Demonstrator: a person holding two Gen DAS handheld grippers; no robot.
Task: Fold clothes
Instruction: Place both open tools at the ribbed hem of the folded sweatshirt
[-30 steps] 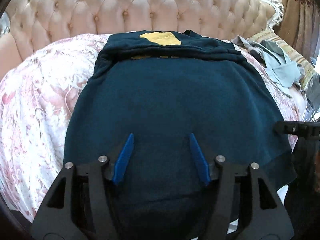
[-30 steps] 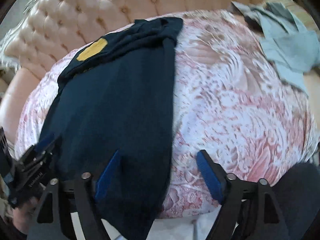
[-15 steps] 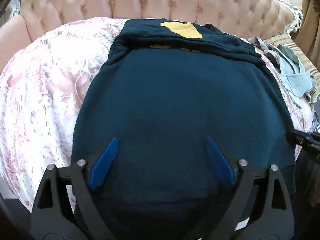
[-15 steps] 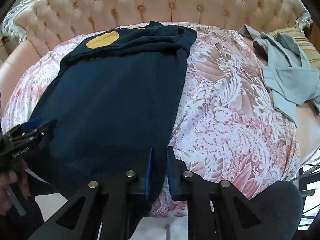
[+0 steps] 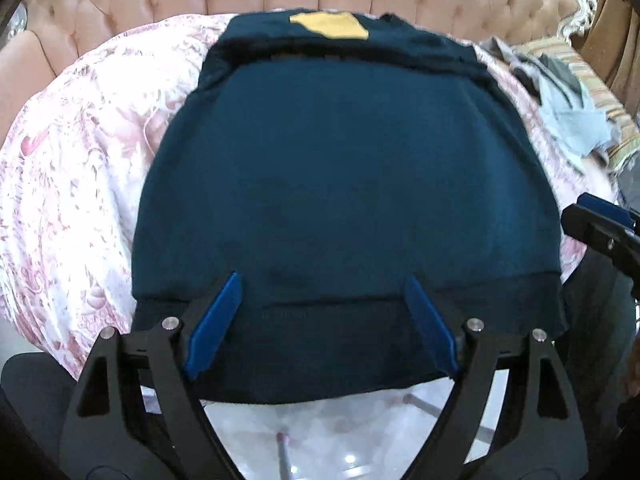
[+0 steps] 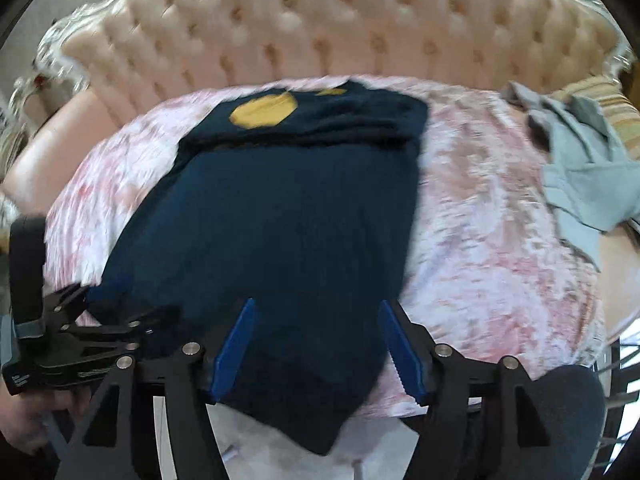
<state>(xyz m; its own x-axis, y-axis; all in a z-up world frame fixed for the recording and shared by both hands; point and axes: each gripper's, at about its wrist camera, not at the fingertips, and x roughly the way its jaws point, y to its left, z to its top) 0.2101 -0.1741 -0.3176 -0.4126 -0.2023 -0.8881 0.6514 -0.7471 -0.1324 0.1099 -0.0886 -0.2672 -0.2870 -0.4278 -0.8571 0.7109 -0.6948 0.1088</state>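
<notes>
Navy sweater (image 5: 344, 184) is lying flat on the pink floral bedspread (image 5: 76, 184), hem hanging over the near edge, yellow patch (image 5: 328, 26) at the far end. Left gripper (image 5: 320, 320) is hovering over the hem, jaws apart and narrowing; right gripper (image 6: 316, 344) is spreading its jaws, pads clear of the cloth.

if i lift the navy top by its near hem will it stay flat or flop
Likely flop: the navy top is soft knit, and its hem already droops over the bed edge. Its far end lies doubled over, so that bulk would probably drag and slide.
</notes>
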